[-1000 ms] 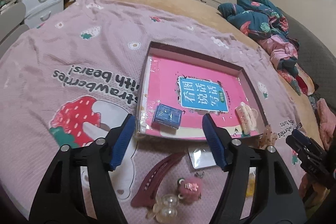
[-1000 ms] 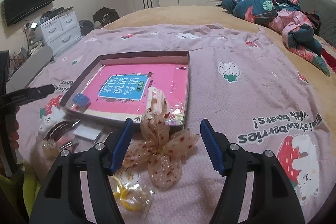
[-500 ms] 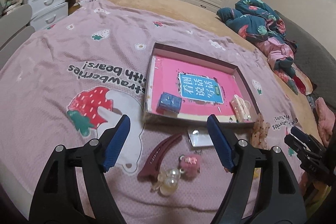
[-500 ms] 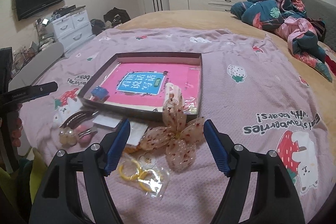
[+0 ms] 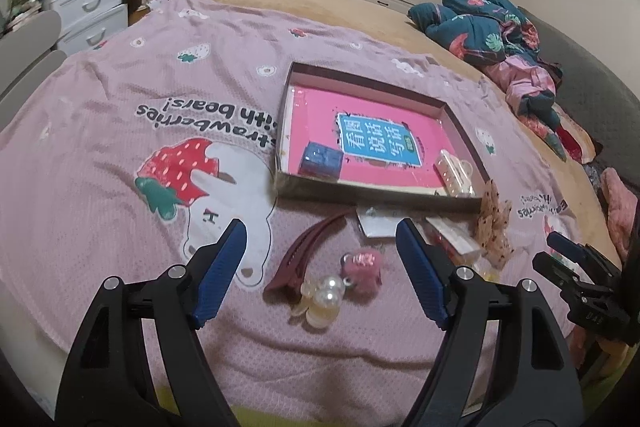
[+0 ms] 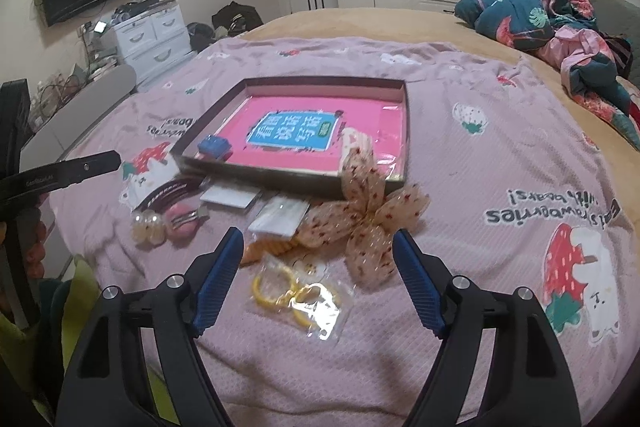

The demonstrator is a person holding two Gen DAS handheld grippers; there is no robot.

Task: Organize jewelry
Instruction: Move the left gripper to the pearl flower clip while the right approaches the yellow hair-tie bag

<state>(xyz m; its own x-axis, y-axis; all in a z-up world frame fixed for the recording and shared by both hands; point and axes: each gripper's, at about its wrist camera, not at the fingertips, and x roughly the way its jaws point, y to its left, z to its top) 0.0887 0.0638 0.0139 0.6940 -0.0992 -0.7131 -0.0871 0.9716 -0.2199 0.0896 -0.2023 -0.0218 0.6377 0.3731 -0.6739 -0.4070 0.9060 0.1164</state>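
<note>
Both grippers have drawn back from the box (image 5: 376, 187) since a second ago. The left gripper (image 5: 320, 243) stands wide and empty above the maroon hair clip (image 5: 304, 255); the right gripper (image 6: 318, 255), jaws opening with nothing gripped, hovers by the fabric bow (image 6: 364, 211) on the bed (image 6: 500, 147).

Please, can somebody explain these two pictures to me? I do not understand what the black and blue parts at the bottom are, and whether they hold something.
They are hand-held claws, one in each of a person's hands, each with a camera looking along its blue fingers. One picture is from the left claw, the other from the right claw. The right claw's jaws are opening; both hold nothing. On the pink blanket lies an open box, and before it loose items: a dark red hair clip, pearl beads, a fabric bow and yellow rings in a clear bag.
</note>
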